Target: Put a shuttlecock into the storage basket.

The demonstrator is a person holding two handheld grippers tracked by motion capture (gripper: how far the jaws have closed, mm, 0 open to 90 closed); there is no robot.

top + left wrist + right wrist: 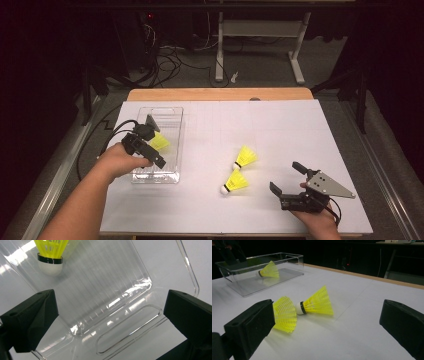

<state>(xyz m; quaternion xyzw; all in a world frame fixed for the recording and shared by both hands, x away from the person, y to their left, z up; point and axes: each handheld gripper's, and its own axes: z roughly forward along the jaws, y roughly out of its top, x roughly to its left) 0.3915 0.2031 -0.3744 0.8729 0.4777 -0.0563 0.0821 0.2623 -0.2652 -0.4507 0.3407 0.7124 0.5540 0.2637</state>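
Note:
A clear plastic box (156,177) lies at the left of the white table, and one yellow shuttlecock (160,142) rests inside it. My left gripper (155,144) hovers over the box with its jaws wide apart. In the left gripper view the left gripper (110,307) holds nothing, and the shuttlecock (51,255) lies beyond it on the box floor (112,290). Two more yellow shuttlecocks (246,157) (235,183) lie on the table's middle right. My right gripper (287,178) stands open just right of them. In the right gripper view the right gripper (327,315) is empty, with both shuttlecocks (318,302) (284,313) ahead.
A white sheet (260,120) covers the table, whose wooden far edge (220,94) shows behind it. Beyond that stand a white table frame (260,30) and cables on a dark floor. The right gripper view has the box (249,282) at far left.

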